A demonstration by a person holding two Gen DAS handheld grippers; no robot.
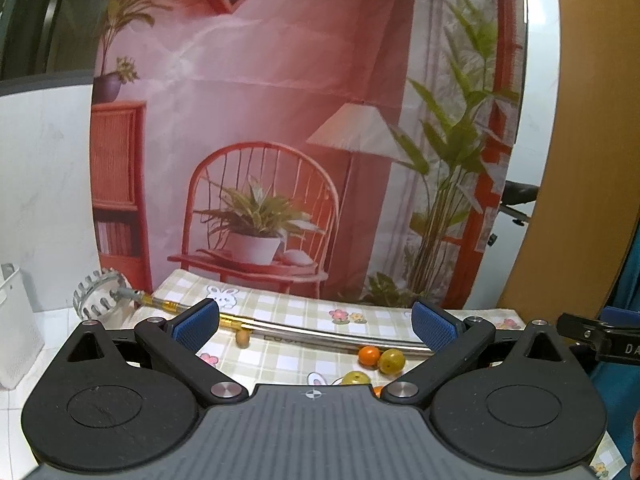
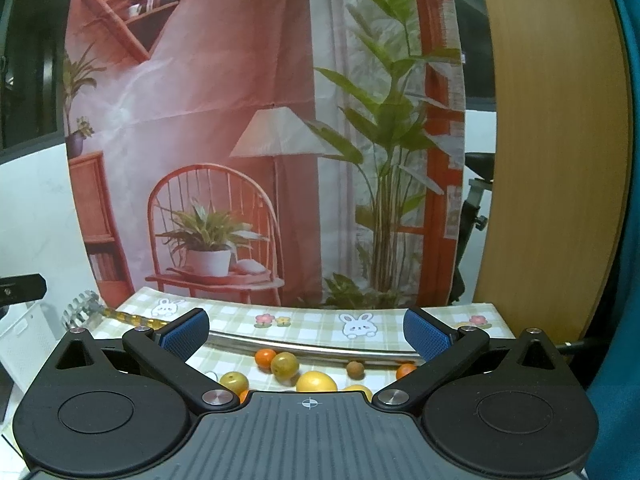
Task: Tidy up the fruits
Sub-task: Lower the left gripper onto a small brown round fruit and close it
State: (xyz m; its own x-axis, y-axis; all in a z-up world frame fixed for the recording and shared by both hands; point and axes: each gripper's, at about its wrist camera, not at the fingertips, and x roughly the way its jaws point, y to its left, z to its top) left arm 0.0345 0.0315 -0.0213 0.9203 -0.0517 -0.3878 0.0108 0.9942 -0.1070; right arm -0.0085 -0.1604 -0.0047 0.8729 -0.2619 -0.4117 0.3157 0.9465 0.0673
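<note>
Small fruits lie on a checked tablecloth (image 1: 280,312). The left wrist view shows an orange fruit (image 1: 368,355), a yellow-green fruit (image 1: 391,361), another yellow-green one (image 1: 355,378) and a small brown fruit (image 1: 242,338). My left gripper (image 1: 316,326) is open above them, holding nothing. In the right wrist view an orange fruit (image 2: 265,358), green-yellow fruits (image 2: 285,365) (image 2: 234,381), a yellow lemon (image 2: 316,382), a brown fruit (image 2: 355,369) and a second orange (image 2: 406,371) lie just below my right gripper (image 2: 306,334), which is open and empty.
A long metal bar (image 1: 320,330) with a gold handle lies across the cloth behind the fruits (image 2: 320,346). A printed backdrop (image 1: 280,120) stands at the table's back. A white crate (image 1: 16,328) sits left; a wooden panel (image 2: 552,160) rises right.
</note>
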